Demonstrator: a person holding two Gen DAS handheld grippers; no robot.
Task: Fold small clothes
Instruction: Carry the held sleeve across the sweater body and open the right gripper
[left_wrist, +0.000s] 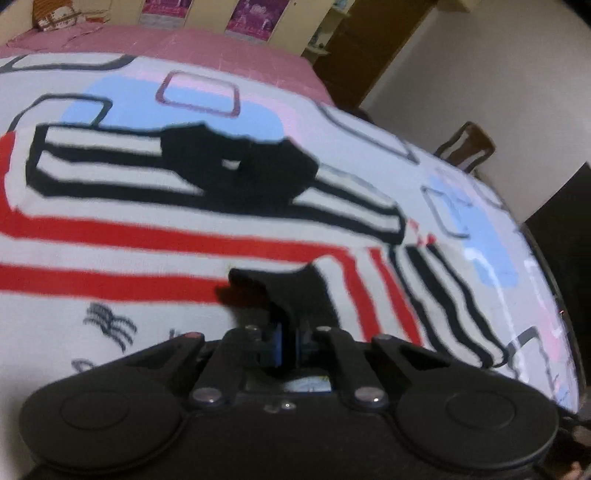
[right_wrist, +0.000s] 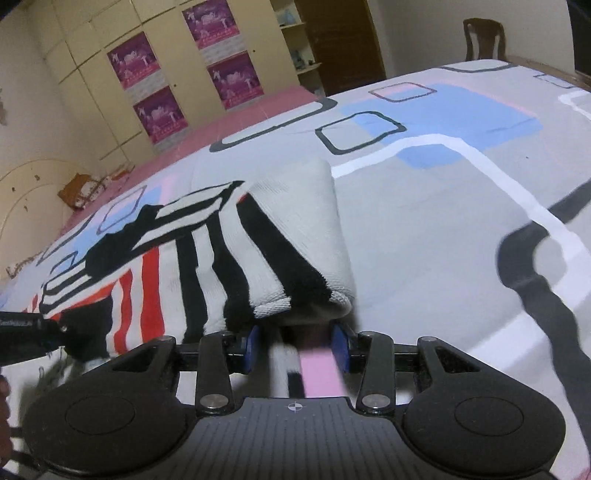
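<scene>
Nearest the left wrist lens, the left gripper (left_wrist: 291, 314) sits pinched tight on a black-trimmed edge of the striped garment (left_wrist: 184, 236), seemingly anchoring that side for the fold. At three o'clock, the right gripper (right_wrist: 295, 332) has its blue pads (right_wrist: 341, 350) set apart around a bunched sleeve, though whether they actually bite it I cannot tell. The garment lies flat on the patterned bedsheet (right_wrist: 443, 221), its long axis running nine to three o'clock.

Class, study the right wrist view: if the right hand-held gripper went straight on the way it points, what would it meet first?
The right hand-held gripper would probably meet the striped garment first: its folded sleeve end bunches directly ahead, apparently already between the open fingers, though depth is unclear.
</scene>
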